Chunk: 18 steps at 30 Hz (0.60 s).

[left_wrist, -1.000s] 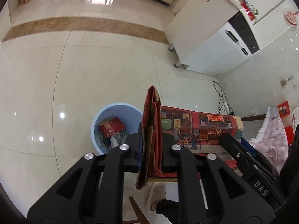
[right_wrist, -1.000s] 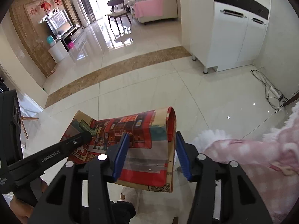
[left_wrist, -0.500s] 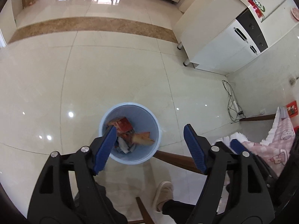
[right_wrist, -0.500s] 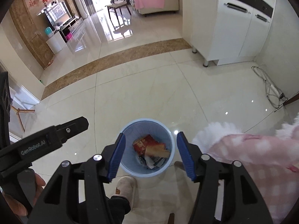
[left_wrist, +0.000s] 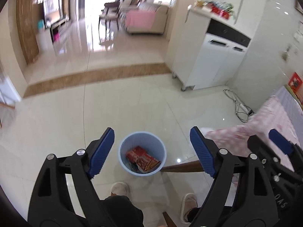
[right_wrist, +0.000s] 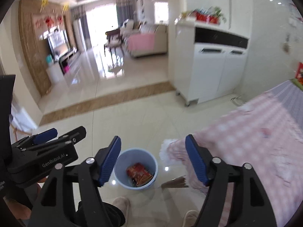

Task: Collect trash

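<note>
Red packaging (left_wrist: 142,158) lies in the bin (left_wrist: 121,151) (far below both empty, opening jaws).

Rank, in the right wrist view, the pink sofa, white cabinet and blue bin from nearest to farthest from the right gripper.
1. Blue bin, on the floor just beyond the right gripper.
2. White cabinet, right, mid-room.
3. Pink sofa, far background, centre.

The left tongs (left_wrist: 152,147) are opening, empty, above the blue bin (left_wrist: 142,152) holding red packaging (left_wrist: 141,158).
</note>
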Tool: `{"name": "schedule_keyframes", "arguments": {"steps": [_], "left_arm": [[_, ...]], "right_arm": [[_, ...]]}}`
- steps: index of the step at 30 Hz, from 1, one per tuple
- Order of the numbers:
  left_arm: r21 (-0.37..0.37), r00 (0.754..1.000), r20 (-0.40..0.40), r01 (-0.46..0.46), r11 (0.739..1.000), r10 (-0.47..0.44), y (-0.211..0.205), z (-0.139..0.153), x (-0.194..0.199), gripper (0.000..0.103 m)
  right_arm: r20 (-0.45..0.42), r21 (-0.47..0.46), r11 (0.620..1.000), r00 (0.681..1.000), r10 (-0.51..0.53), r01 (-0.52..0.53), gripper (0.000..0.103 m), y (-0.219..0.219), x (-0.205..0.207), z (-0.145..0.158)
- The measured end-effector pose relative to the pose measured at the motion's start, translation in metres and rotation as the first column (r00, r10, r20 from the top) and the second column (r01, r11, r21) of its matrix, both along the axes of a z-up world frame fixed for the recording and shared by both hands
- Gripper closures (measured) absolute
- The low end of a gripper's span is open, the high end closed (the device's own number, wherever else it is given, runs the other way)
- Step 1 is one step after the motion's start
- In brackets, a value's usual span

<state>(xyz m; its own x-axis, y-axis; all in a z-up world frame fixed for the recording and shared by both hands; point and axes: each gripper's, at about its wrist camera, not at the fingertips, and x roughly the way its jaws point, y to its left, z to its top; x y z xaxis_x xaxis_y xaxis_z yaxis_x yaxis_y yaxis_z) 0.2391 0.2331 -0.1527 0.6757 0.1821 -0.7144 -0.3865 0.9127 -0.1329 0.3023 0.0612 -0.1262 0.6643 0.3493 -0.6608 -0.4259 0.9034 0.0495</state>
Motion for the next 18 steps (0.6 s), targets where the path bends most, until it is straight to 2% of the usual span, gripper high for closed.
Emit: {"name": "schedule_keyframes", "arguments": {"steps": [3, 8, 13, 18], "left_arm": [[0.024, 0.997, 0.06, 0.037, 0.999, -0.038, -0.028, 0.031, -0.024, 0.02], [0.079, 0.979, 0.143, 0.134, 0.988, -0.144, -0.078, 0.077, -0.069, 0.017], [0.152, 0.94, 0.237, 0.212, 0.965, -0.244, -0.123, 0.115, -0.117, 0.017], [0.218, 0.899, 0.317, 0.239, 0.946, -0.301, -0.155, 0.143, -0.154, 0.013]], "right_arm": [[0.076, 0.03, 0.999, 0.996, -0.044, 0.042, 0.026, -0.036, -0.034, 0.032], [0.173, 0.079, 0.991, 0.978, -0.119, 0.107, 0.021, -0.094, -0.088, 0.076], [0.257, 0.119, 0.979, 0.948, -0.188, 0.162, 0.018, -0.142, -0.146, 0.108], [0.336, 0.14, 0.966, 0.908, -0.251, 0.215, 0.015, -0.177, -0.195, 0.131]]}}
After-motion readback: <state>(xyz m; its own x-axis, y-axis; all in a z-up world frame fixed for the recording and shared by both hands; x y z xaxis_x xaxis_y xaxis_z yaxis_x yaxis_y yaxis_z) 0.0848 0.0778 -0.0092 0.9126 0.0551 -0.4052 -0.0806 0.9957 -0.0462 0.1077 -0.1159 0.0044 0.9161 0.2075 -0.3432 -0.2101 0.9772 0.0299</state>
